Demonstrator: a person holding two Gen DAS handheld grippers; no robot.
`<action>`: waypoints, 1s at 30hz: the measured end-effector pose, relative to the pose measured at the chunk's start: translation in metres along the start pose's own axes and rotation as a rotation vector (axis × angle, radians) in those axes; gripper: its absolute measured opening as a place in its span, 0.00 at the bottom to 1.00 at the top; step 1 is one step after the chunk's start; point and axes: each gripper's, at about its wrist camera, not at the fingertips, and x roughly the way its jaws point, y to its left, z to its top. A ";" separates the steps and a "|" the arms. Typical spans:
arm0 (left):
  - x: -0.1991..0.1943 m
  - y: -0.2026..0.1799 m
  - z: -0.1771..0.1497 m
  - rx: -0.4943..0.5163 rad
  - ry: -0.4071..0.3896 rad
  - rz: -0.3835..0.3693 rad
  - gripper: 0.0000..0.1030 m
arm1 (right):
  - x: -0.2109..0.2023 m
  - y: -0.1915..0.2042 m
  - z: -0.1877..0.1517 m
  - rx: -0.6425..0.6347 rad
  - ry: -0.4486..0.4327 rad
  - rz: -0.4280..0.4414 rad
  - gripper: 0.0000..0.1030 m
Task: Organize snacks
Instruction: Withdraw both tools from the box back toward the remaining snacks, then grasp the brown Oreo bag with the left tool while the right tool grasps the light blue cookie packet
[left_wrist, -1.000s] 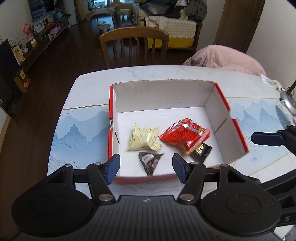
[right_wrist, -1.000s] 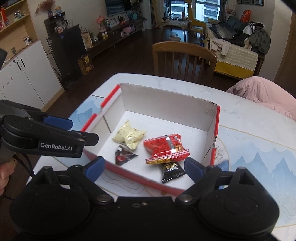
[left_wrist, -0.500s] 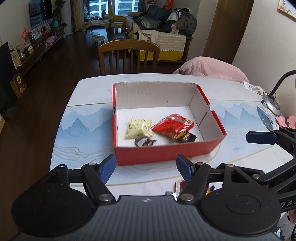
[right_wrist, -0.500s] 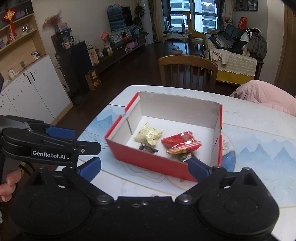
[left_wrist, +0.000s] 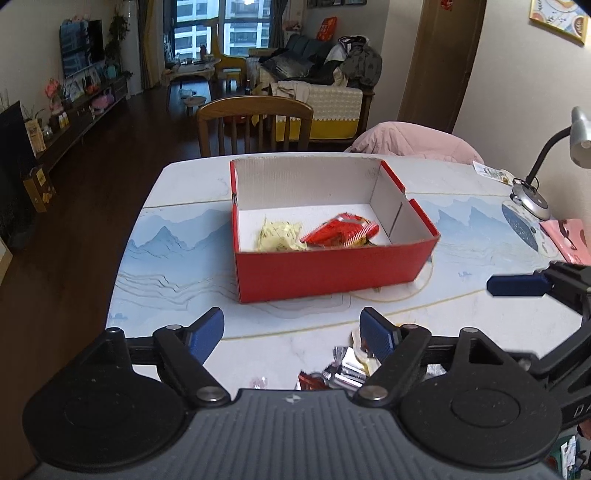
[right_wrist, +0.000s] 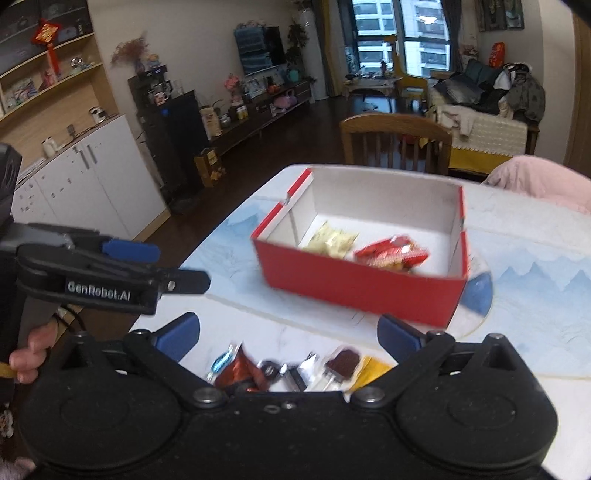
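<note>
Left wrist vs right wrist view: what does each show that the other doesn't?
Left wrist only: grey gooseneck desk lamp at the table's right edge, and the right gripper.

Right wrist only: white cabinet, wooden wall shelves, and the left gripper, jaws opening on nothing.

Both: red cardboard box holding a yellow packet and a red packet, loose snacks nearby, wooden chair.

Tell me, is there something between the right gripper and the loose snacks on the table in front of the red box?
Nothing visible blocks it. The right gripper is empty and open wide, and the loose snacks lie on the table just beneath it, on the near side of the red box.
</note>
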 end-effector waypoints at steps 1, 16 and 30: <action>0.001 0.000 -0.006 0.003 0.003 -0.006 0.80 | 0.002 0.001 -0.007 -0.001 0.016 0.010 1.00; 0.052 -0.012 -0.068 0.106 0.233 -0.044 0.80 | 0.044 0.001 -0.090 -0.117 0.208 0.018 0.96; 0.089 -0.024 -0.074 0.163 0.325 -0.020 0.80 | 0.093 -0.009 -0.109 -0.199 0.338 0.007 0.85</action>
